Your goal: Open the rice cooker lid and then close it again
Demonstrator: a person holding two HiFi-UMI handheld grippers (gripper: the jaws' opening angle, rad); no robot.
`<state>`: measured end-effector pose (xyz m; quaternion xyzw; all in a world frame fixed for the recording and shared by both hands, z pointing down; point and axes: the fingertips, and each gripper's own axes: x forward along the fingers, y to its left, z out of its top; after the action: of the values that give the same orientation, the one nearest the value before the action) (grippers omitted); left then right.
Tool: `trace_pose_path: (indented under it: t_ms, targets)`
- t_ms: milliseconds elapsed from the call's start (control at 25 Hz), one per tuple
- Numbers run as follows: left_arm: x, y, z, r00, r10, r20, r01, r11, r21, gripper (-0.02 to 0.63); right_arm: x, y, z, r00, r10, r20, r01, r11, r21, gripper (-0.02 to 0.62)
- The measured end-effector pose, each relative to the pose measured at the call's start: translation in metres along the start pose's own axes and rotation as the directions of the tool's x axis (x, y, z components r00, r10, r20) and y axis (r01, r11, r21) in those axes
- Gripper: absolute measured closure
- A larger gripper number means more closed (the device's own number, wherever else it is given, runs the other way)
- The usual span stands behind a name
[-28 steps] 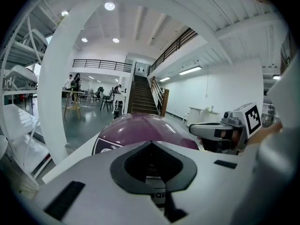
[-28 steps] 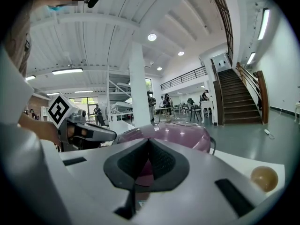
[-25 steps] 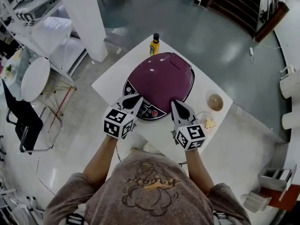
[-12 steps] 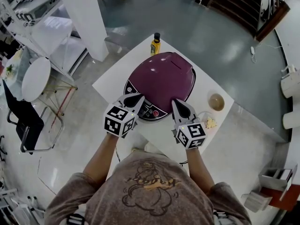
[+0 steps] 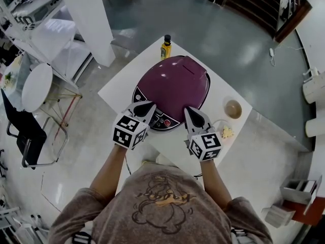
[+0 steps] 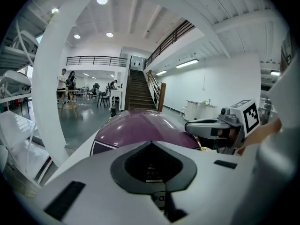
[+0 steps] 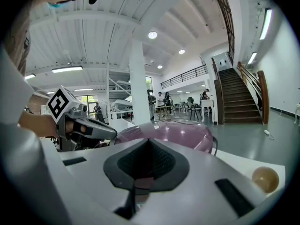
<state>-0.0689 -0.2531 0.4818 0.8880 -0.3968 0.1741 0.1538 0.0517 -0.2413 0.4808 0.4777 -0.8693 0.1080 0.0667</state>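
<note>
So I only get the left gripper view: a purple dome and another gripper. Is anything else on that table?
Observer: Yes. A brown bowl stands to the right of the cooker; the right gripper blocks it from you.
Visitor: Is that gripper holding anything?
Observer: No. Its own view shows its jaws together with nothing between them.
Visitor: What is on the cooker's front?
Observer: A panel with buttons. In the head view it lies between the tips of the left gripper and the right one.
</note>
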Motion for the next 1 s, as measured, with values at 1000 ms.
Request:
trace_pose_path:
  t_ms: [1000]
  targets:
    - [-0.007, -0.013, 0.007, 0.995, -0.078, 0.064, 0.08, 0.996, -0.032, 0.586, -0.009, -0.004, 0.029, 0.996, 0.027, 0.082, -0.024, 0.999, -0.04, 0.594]
